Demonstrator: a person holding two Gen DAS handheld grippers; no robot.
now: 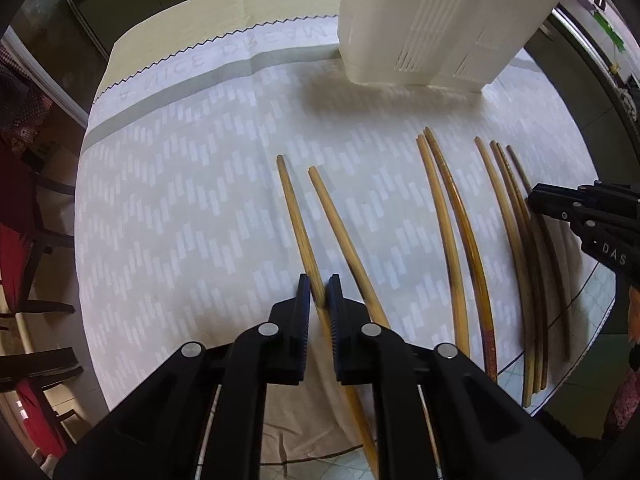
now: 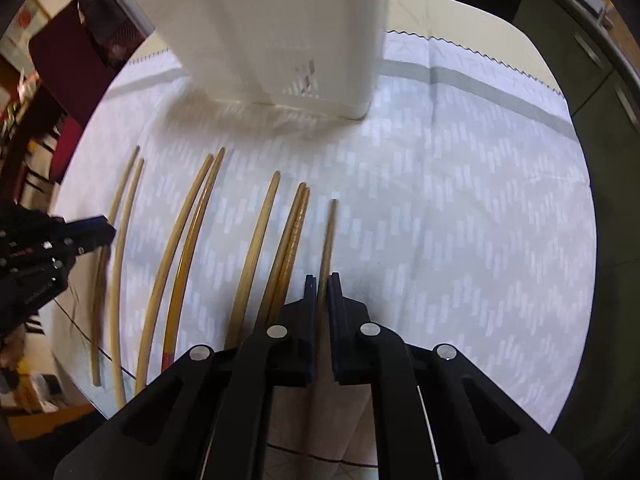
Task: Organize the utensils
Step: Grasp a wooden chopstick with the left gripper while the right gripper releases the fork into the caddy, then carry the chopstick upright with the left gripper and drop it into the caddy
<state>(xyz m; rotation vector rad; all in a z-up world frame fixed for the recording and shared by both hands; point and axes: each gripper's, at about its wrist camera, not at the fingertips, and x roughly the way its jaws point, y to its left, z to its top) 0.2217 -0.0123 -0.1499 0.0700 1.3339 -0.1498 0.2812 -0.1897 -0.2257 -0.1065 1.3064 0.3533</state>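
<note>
Several wooden chopsticks lie in a row on a white patterned cloth [image 1: 180, 208]. My left gripper [image 1: 319, 284] is shut on the leftmost chopstick [image 1: 294, 216], low over the cloth. Its neighbour [image 1: 340, 224] lies just to the right. My right gripper [image 2: 322, 284] is shut on the rightmost chopstick [image 2: 329, 236]; it also shows in the left wrist view [image 1: 536, 200]. A white slotted utensil holder [image 1: 440, 20] stands upright at the back of the cloth, also seen in the right wrist view [image 2: 280, 32].
Two pairs and more single chopsticks [image 1: 452, 220] lie between the grippers. The table edge [image 1: 568, 368] is near on the right. Dark chairs with red cushions [image 1: 24, 280] stand to the left. Cabinets [image 2: 600, 80] are behind.
</note>
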